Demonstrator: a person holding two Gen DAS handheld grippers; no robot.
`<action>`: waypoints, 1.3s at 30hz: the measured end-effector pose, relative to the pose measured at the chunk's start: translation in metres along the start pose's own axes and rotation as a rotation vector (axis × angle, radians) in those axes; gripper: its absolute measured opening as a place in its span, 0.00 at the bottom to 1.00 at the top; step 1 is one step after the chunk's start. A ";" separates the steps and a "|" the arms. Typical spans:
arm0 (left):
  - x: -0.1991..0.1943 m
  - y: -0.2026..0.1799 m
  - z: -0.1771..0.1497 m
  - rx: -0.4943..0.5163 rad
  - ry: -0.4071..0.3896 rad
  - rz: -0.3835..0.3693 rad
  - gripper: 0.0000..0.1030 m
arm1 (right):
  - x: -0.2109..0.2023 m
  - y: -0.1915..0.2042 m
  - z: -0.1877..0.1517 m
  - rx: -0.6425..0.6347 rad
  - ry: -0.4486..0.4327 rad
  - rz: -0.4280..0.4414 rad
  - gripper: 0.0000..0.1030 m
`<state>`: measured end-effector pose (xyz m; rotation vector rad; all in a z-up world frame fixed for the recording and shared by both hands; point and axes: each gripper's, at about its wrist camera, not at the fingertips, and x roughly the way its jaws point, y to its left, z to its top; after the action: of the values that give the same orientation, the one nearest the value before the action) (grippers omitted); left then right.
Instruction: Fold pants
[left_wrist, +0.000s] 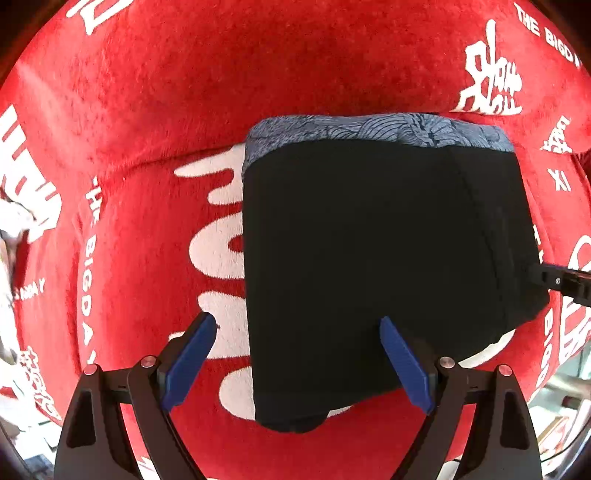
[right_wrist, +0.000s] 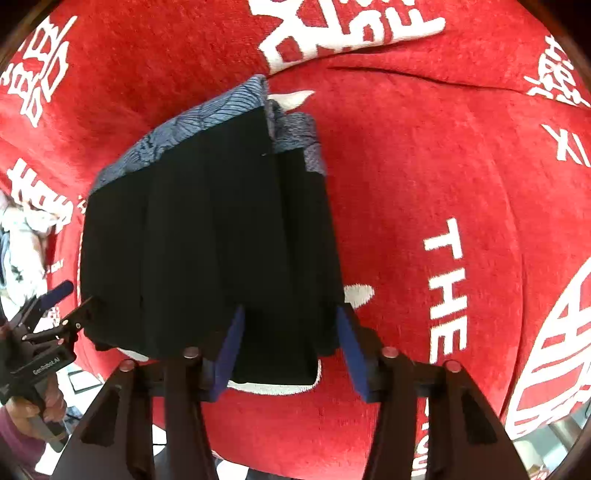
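Black fabric with a grey-blue patterned waistband: the pants (left_wrist: 369, 266) lie folded into a compact block in the middle of a red plush cloth (left_wrist: 147, 92) printed with white characters and lettering. The left gripper (left_wrist: 299, 332) hangs above the block's near edge, jaws spread wide with nothing between them; one blue pad is over the cloth, the other over the black fabric. The right gripper (right_wrist: 290, 321) stands at the opposite side, jaws parted astride the folded corner; whether the pads touch the fabric cannot be told. In the right wrist view a hand (right_wrist: 22, 410) holds the left gripper's handle.
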<state>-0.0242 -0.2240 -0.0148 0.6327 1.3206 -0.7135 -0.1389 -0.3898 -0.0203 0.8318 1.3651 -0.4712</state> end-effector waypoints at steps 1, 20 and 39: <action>0.001 0.000 -0.001 -0.005 0.000 -0.004 0.88 | -0.001 0.000 -0.004 0.014 0.000 0.000 0.56; 0.012 0.014 -0.003 -0.041 0.040 -0.044 1.00 | -0.001 -0.024 -0.010 0.109 -0.002 -0.040 0.75; 0.024 0.030 0.019 -0.068 0.037 -0.087 1.00 | 0.009 -0.070 -0.011 0.156 0.002 0.085 0.80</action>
<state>0.0135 -0.2224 -0.0354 0.5391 1.4071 -0.7273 -0.1959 -0.4252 -0.0458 1.0148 1.3012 -0.5149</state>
